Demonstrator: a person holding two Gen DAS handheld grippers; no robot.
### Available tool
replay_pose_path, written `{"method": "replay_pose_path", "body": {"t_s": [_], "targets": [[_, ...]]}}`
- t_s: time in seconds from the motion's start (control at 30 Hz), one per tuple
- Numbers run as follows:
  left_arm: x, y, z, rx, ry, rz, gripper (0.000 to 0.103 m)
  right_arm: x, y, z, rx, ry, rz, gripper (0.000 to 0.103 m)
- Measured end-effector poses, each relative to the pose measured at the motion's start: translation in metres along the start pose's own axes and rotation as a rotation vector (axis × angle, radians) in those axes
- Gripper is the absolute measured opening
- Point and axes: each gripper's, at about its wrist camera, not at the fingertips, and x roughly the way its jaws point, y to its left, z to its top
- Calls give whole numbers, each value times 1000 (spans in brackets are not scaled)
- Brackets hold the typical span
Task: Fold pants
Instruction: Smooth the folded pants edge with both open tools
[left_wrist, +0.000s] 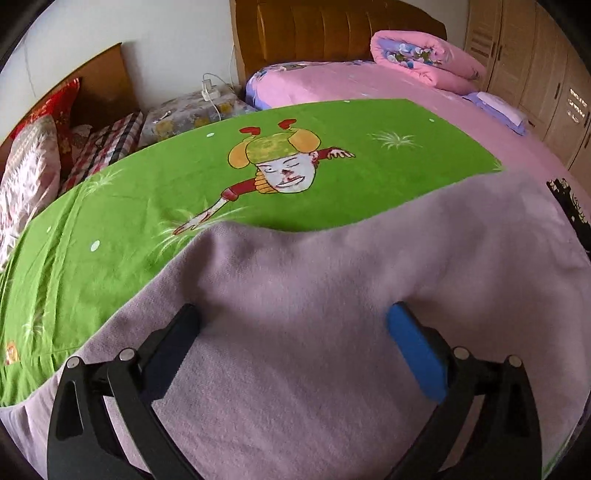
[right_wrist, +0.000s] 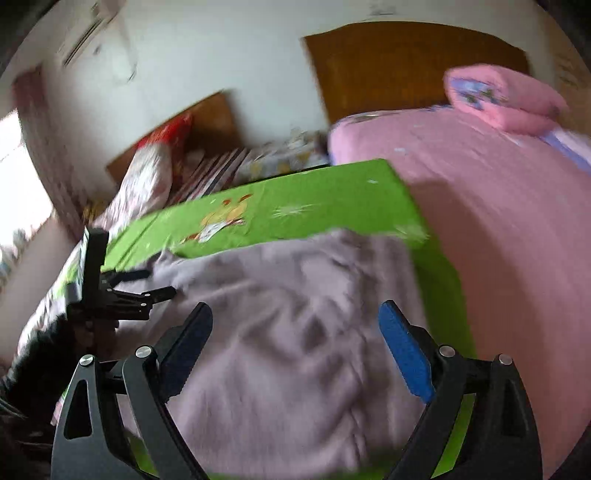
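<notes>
The lilac fleece pants (left_wrist: 332, 295) lie spread on a green cartoon-print cloth (left_wrist: 184, 177). My left gripper (left_wrist: 293, 317) is open, its fingers low over the pants with nothing between them. In the blurred right wrist view the pants (right_wrist: 288, 314) lie rumpled on the green cloth (right_wrist: 295, 199). My right gripper (right_wrist: 295, 317) is open and empty above them. The left gripper (right_wrist: 122, 291) shows at the left edge of the pants.
A pink bed (left_wrist: 388, 85) with a rolled pink quilt (left_wrist: 424, 59) lies behind. Pillows (left_wrist: 33, 173) and a nightstand with a charger (left_wrist: 195, 110) are at the left. Wooden wardrobes (left_wrist: 535, 74) stand at the right.
</notes>
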Motion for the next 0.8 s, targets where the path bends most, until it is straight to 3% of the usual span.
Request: {"method": "replay_pose_path", "body": {"t_s": [0.07, 0.17, 0.3, 0.37, 0.53, 0.57, 0.6, 0.63, 0.7, 0.8], "targets": [[0, 3, 1, -2, 0, -2, 102, -12, -21, -15, 120, -11, 11, 88], [18, 6, -5, 0, 0, -2, 102, -29, -53, -48, 307, 41, 72, 88], [26, 11, -3, 1, 1, -2, 102, -21, -58, -77, 418, 93, 188, 88], [25, 11, -3, 2, 1, -2, 102, -3, -56, -77, 440, 109, 229, 88], [30, 15, -1, 0, 1, -2, 102, 29, -47, -50, 434, 98, 209, 90], [29, 15, -1, -1, 1, -3, 102, 32, -47, -47, 446, 86, 211, 84], [30, 15, -1, -1, 2, -3, 102, 32, -49, -46, 454, 83, 196, 51], [29, 15, -1, -1, 1, -3, 102, 29, -49, -45, 447, 70, 155, 39], [28, 14, -1, 1, 1, -1, 102, 13, -41, -41, 390, -7, 156, 35], [29, 15, -1, 0, 1, 0, 102, -7, -14, -35, 249, -70, 26, 32]]}}
